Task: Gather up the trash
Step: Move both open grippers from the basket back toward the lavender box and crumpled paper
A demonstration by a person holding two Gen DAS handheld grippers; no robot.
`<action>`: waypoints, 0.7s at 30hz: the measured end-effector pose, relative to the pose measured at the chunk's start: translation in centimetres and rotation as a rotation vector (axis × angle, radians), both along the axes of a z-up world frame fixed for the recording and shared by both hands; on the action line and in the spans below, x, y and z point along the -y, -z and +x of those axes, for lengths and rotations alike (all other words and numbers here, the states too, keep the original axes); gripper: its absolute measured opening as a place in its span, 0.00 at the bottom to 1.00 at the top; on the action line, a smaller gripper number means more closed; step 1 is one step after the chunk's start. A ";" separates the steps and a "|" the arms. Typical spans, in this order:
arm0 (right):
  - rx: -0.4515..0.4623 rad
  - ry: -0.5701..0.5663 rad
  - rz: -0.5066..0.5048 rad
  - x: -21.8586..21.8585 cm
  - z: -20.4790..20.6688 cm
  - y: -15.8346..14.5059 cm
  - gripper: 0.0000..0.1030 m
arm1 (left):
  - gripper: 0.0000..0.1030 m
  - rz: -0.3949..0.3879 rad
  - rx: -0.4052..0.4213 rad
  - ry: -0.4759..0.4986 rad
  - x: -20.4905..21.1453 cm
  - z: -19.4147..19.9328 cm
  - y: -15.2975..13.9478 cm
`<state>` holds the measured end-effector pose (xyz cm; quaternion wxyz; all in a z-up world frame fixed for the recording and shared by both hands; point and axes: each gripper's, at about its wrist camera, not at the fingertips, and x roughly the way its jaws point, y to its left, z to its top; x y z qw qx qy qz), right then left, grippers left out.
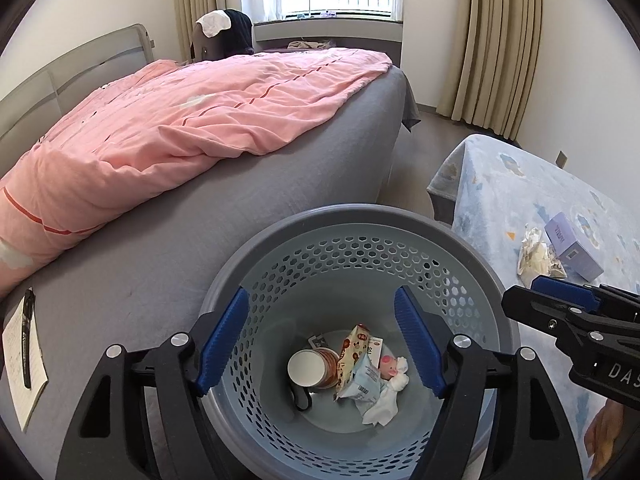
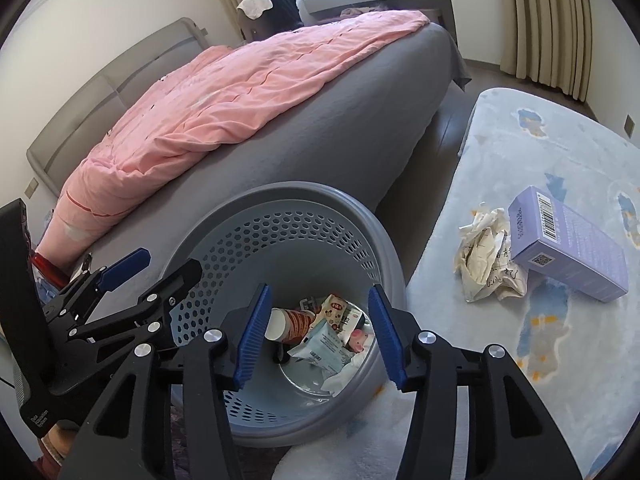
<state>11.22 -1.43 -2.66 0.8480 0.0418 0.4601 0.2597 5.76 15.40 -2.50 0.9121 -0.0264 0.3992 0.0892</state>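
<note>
A grey perforated trash basket (image 1: 360, 224) stands on the floor beside the bed; it also shows in the right wrist view (image 2: 280, 196). Inside lie a paper cup (image 1: 310, 368), snack wrappers (image 1: 354, 350) and white tissue (image 1: 384, 404). My left gripper (image 1: 326, 340) is open and empty above the basket's mouth. My right gripper (image 2: 316, 332) is open and empty over the basket's right side; it also shows in the left wrist view (image 1: 560, 300). On the light blue rug lie a crumpled paper wad (image 2: 486, 256) and a purple box (image 2: 568, 244).
A bed with a grey sheet (image 1: 240, 208) and a pink quilt (image 1: 180, 120) lies left of the basket. A notepad with a black pen (image 1: 26, 360) lies on the sheet. The rug (image 2: 520, 152) covers the floor at right. Curtains (image 1: 500, 40) hang behind.
</note>
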 end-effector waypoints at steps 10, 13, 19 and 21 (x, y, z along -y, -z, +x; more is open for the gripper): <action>0.015 0.045 -0.009 1.3 -0.2 -0.1 0.58 | 0.71 -0.010 0.004 0.014 0.6 0.1 -0.2; 0.018 0.071 -0.013 2.3 -0.3 -0.2 0.59 | 0.71 -0.012 0.001 0.023 1.1 0.2 -0.1; 0.036 0.156 -0.033 5.9 -0.4 -0.4 0.61 | 0.71 -0.017 -0.001 0.056 2.6 0.5 0.0; 0.033 0.188 -0.036 7.3 -0.2 -0.4 0.61 | 0.71 -0.019 -0.002 0.070 3.2 0.5 0.0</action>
